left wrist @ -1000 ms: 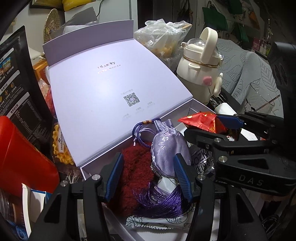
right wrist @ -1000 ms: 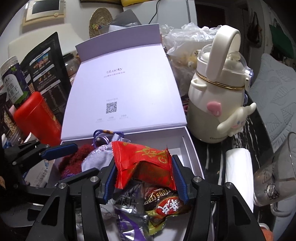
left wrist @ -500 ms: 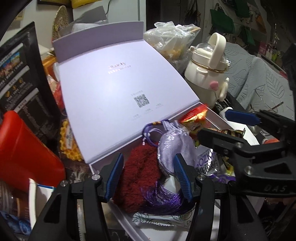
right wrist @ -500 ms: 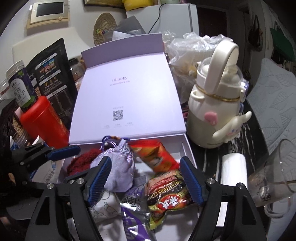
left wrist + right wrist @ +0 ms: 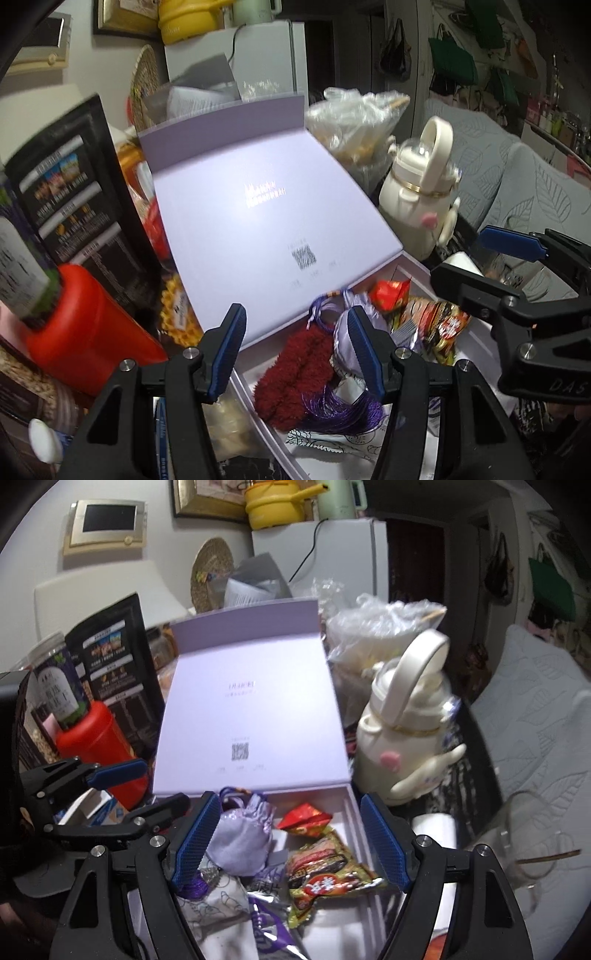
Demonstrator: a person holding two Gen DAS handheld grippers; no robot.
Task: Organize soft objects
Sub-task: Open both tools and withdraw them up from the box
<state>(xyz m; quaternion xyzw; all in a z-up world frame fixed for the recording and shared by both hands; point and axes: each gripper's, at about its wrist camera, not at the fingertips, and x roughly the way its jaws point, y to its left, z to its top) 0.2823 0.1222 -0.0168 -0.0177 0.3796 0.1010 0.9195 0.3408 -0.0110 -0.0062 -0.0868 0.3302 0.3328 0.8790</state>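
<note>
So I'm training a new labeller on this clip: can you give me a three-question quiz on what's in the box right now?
1. True or false: the right tongs hold the red packet.
2. What lies left of the lilac pouch in the left view: A) red fuzzy item B) cream bottle C) glass?
3. The box lid is ____.

Key: 1 false; 2 A; 3 open.

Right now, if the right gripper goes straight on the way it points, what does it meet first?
Probably the snack packets lying in the open lavender box, between the open right gripper fingers; the red packet lies just beyond. Depth is hard to judge here.
</note>
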